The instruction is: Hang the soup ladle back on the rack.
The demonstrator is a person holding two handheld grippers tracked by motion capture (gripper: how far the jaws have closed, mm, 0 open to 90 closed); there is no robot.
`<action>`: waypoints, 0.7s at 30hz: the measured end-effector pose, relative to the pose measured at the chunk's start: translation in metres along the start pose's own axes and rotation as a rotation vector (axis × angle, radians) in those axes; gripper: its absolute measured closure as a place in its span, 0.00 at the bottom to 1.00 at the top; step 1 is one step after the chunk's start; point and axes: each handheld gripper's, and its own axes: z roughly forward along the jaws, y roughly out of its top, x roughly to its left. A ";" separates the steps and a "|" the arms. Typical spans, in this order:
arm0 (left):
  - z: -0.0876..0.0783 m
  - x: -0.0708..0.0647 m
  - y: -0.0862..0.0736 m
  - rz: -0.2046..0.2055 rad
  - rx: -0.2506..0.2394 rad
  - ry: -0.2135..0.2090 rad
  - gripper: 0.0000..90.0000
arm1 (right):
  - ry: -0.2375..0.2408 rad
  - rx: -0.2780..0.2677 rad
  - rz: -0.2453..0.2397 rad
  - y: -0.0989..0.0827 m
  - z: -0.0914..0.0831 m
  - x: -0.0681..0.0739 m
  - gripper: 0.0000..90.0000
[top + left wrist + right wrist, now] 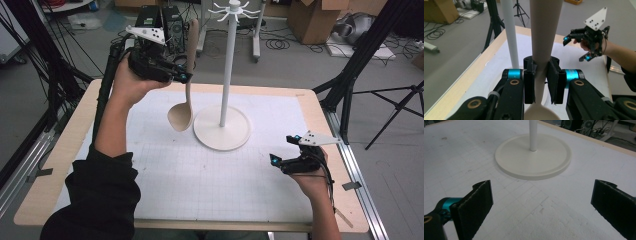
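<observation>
A beige spoon (pixel 188 80) hangs upright above the table, bowl down, handle up. My left gripper (pixel 183 75) is shut on its handle, raised at the far left of the table. In the left gripper view both black pads clamp the handle (pixel 541 50), and the bowl (pixel 540 112) shows below them. A white hook stand (pixel 227 70) with a round base (pixel 222 131) rises just right of the spoon, its hooks (pixel 234 11) at the top. My right gripper (pixel 285 151) hovers open and empty at the right; its wide-apart pads (pixel 475 200) face the base (pixel 533 160).
A white gridded mat (pixel 215 170) covers the wooden table (pixel 75 130). Black tripod legs (pixel 350 75) stand at the table's right, a dark frame at its left. Boxes and cables lie on the floor beyond the far edge.
</observation>
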 end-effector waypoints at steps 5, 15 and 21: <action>0.004 -0.003 0.009 -0.004 -0.007 0.027 0.86 | 0.000 0.001 -0.004 0.000 0.001 0.000 0.03; 0.015 -0.001 0.016 -0.026 0.007 0.025 0.86 | 0.003 0.001 -0.005 0.000 0.001 0.000 0.03; 0.022 0.003 0.020 -0.037 0.035 0.019 0.86 | 0.004 0.004 0.000 0.000 0.001 0.000 0.03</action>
